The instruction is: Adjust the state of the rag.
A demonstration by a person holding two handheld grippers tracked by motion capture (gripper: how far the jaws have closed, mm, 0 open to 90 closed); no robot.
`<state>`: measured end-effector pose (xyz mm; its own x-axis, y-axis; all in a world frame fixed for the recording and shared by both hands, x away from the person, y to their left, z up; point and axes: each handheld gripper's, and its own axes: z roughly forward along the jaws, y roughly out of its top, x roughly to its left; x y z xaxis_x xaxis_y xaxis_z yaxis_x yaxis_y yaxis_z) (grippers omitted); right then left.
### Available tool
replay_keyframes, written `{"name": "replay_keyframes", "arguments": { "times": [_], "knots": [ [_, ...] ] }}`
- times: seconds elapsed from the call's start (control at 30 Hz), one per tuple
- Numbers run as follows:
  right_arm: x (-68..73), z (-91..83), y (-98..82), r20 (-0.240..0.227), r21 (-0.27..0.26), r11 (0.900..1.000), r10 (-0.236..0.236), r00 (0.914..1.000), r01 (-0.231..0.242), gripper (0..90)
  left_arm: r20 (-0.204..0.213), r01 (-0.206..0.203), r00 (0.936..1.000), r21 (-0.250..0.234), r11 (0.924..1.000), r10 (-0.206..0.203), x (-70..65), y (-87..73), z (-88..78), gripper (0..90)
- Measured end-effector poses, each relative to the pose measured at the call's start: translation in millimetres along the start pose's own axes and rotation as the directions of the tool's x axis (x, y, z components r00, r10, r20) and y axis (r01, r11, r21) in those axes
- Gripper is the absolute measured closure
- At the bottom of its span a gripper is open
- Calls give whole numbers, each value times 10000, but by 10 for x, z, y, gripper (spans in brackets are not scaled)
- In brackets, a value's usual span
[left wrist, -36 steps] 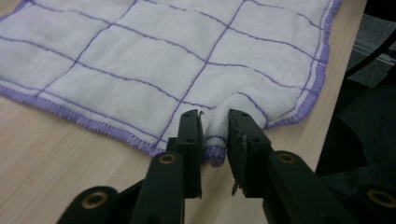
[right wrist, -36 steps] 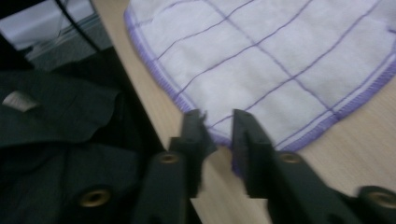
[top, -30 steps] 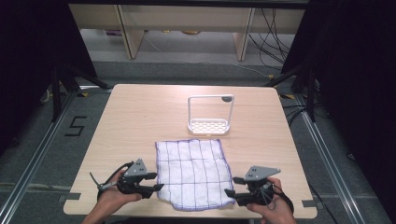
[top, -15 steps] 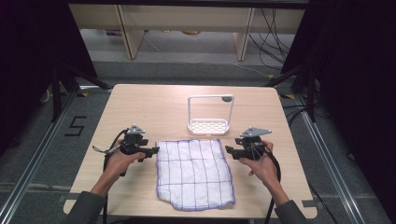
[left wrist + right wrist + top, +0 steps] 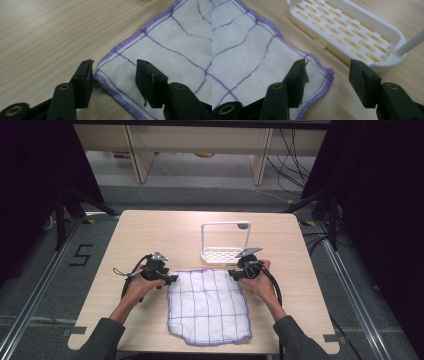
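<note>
A white cloth (image 5: 210, 307) with purple grid lines and a purple hem lies flat on the wooden table (image 5: 165, 230). My left gripper (image 5: 173, 279) is at its far left corner. In the left gripper view the jaws (image 5: 114, 66) straddle that corner (image 5: 105, 75); they have just been closing, but the pads stand off the cloth. My right gripper (image 5: 231, 274) is at the far right corner. Its jaws (image 5: 327, 65) have also just been closing and stand apart around the corner (image 5: 328, 75), not pressing on it.
A white slotted rack (image 5: 225, 255) with a tall loop handle stands just beyond the cloth's far edge, close to my right gripper; its tray (image 5: 347, 32) lies right ahead of the right jaws. The table's edges drop to a grey floor.
Both hands have moved from the cloth's near corners, by the table's front edge, forward to its far corners. The cloth has not moved.
</note>
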<state>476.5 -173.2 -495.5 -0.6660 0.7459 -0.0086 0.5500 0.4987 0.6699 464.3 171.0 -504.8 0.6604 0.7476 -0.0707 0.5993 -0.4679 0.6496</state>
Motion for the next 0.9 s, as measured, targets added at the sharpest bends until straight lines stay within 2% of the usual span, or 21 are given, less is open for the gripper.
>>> {"name": "replay_keyframes", "arguments": {
  "times": [0.03, 0.07, 0.1, 0.13, 0.17, 0.2, 0.3, 0.33, 0.4, 0.43, 0.5, 0.53, 0.57, 0.63, 0.67, 0.7, 0.73, 0.77, 0.8, 0.83, 0.9],
  "knots": [
    [11, 61, -19, -86, -43, 9995, 300, 9995, -300, 515, -29, -55, 10000, -38, 10000, 55, -4, -2, 9, 571],
    [12, 56, -17, -153, 252, 9989, 399, 9991, -395, 547, 95, -169, 9998, -11, 9999, 169, -14, -1, 15, 606],
    [25, 88, -28, -124, 221, 9988, 432, 9990, -430, 594, 20, -264, 9996, -170, 9995, 265, -29, -4, 29, 639],
    [22, 88, -34, -251, 325, 9986, 420, 9988, -412, 657, 28, -469, 9989, -33, 9989, 469, -34, 3, 16, 674],
    [22, 88, -34, -251, 325, 9986, 420, 9988, -412, 657, 28, -469, 9989, -33, 9989, 469, -34, 3, 16, 716],
    [56, 84, -40, -479, 311, 9976, 625, 9969, -611, 756, -19, -659, 9978, -100, 9978, 659, -51, 7, 13, 756],
    [57, 53, -40, -640, 309, 9982, 532, 9965, -513, 849, 26, -683, 9977, -255, 9973, 684, -58, 7, 23, 849],
    [57, 53, -40, -640, 309, 9982, 532, 9965, -513, 849, -20, -714, 9974, -385, 9967, 714, -60, 6, 32, 849],
    [0, 10, -31, -629, -262, 9995, 185, 9978, -202, 868, -8, -822, 9966, -533, 9952, 822, -69, 14, 29, 864],
    [-6, -39, -14, -752, -381, 9989, 228, 9969, -257, 870, -33, -711, 9975, -619, 9955, 710, -82, 18, 20, 866],
    [-16, -87, 1, -751, -607, 9981, 101, 9971, -147, 871, -78, -850, 9964, -796, 9932, 846, -81, 45, -20, 867],
    [-34, -148, 17, -688, -625, 9980, -24, 9976, -19, 871, -107, -846, 9964, -1023, 9911, 840, -84, 65, -53, 868],
    [-38, -252, 53, -701, -951, 9954, 43, 9975, -109, 871, -95, -875, 9962, -1351, 9870, 871, -88, 99, -110, 868],
    [-52, -323, 72, -684, -955, 9954, -80, 9976, 14, 871, -148, -901, 9959, -1501, 9846, 889, -95, 121, -143, 868],
    [-71, -437, 96, -718, -1333, 9911, -111, 9974, 14, 871, -163, -979, 9952, -1582, 9826, 965, -103, 144, -175, 868],
    [-79, -494, 105, -697, -1435, 9896, -186, 9974, 84, 871, -212, -1040, 9946, -1720, 9796, 1019, -116, 171, -202, 868],
    [-87, -543, 113, -675, -1542, 9879, -275, 9973, 168, 871, -110, -1060, 9943, -2060, 9728, 1060, -139, 226, -246, 869],
    [-87, -543, 113, -675, -1542, 9879, -275, 9973, 168, 871, -110, -1060, 9943, -2060, 9728, 1060, -139, 226, -246, 868],
    [-102, -627, 124, -596, -1855, 9823, -363, 9976, 247, 871, -276, -1287, 9917, -2170, 9677, 1257, -148, 284, -305, 868],
    [-102, -627, 124, -596, -1855, 9823, -363, 9976, 247, 871, -276, -1287, 9917, -2170, 9677, 1257, -148, 284, -305, 868],
    [-97, -710, 129, -612, -2081, 9778, -366, 9975, 231, 871, -328, -1355, 9908, -2363, 9622, 1315, -158, 339, -372, 868]
  ]
}}
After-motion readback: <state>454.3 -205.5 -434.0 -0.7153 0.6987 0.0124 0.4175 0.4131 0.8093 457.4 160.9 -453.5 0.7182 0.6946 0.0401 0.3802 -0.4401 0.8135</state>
